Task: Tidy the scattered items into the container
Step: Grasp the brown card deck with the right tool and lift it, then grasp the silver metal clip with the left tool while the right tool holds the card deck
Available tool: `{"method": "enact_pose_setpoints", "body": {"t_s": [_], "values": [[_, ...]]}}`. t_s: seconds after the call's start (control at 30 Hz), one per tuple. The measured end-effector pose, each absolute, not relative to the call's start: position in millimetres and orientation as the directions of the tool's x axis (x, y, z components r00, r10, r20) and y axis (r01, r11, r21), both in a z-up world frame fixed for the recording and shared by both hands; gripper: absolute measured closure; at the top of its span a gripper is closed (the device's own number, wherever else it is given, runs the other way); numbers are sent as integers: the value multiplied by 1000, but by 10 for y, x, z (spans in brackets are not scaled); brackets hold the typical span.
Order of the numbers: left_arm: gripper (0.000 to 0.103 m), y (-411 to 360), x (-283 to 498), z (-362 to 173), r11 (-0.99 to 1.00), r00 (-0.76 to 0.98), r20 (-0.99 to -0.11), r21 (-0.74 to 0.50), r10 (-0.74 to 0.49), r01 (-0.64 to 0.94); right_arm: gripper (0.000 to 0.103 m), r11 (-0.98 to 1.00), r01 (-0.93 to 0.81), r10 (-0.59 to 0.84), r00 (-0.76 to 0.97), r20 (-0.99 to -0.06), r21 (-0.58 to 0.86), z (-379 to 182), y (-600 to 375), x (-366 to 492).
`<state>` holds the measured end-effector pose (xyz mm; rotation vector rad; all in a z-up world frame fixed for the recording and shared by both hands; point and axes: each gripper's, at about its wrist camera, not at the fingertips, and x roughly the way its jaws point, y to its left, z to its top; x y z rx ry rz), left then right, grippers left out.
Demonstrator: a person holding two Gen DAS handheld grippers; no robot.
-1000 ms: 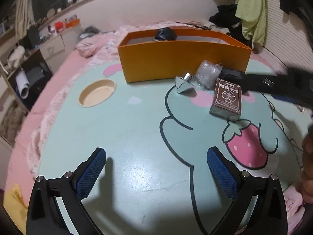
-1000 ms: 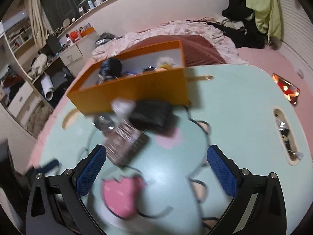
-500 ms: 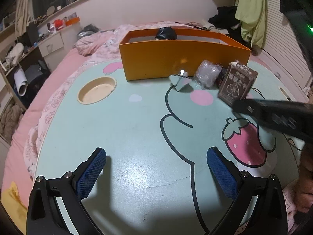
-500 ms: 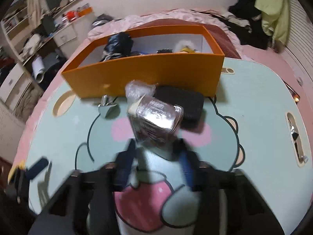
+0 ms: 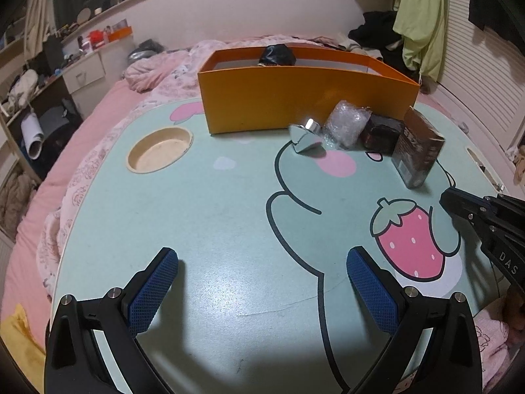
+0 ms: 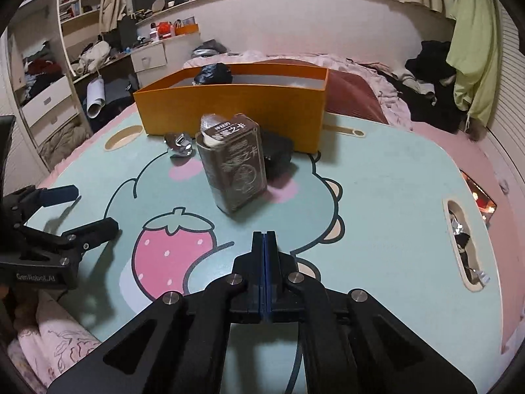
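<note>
Landmark: an orange box (image 5: 305,98) stands at the far side of a mint-green table (image 5: 229,229) printed with a cartoon animal and a strawberry (image 5: 410,246); a crumpled black bag (image 5: 277,55) shows above its rim.

Left gripper (image 5: 262,282): fingers spread wide, blue pads apart, nothing between them; it hangs over bare tabletop well in front of the orange box.

Right gripper (image 6: 264,239): pads pressed flat together, holding nothing; it points at the card box from the near side, well short of the orange box.

Card box (image 6: 234,167): a brown, film-wrapped box with Chinese lettering, standing upright and slightly tilted on the table, in front of the orange box's right half, apart from both grippers.

Black case (image 6: 277,156): lies on the table between the card box and the orange box's front wall.

Clear plastic bag (image 5: 346,123): crumpled, just in front of the orange box, touching the black case's left side.

Shiny metal piece (image 5: 305,134): small and silvery, just left of the plastic bag, near the orange box's front wall.

Round recess (image 5: 159,154): a cup-shaped hollow in the tabletop, front-left of the orange box.

Backdrop: a pink quilt (image 5: 157,72) behind the orange box.
</note>
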<state>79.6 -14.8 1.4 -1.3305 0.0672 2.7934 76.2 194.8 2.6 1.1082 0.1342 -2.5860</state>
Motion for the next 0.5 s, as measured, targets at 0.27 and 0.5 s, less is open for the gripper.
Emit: {"method": "enact_pose_setpoints", "body": {"t_s": [0.27, 0.5], "values": [[0, -132, 800, 13, -998, -629, -777, 17, 27, -63, 42, -945, 323, -270, -661, -700, 60, 105, 1983, 763], [0, -127, 807, 11, -997, -631, -775, 20, 28, -69, 28, -934, 352, -300, -696, -652, 55, 347, 1766, 615]]}}
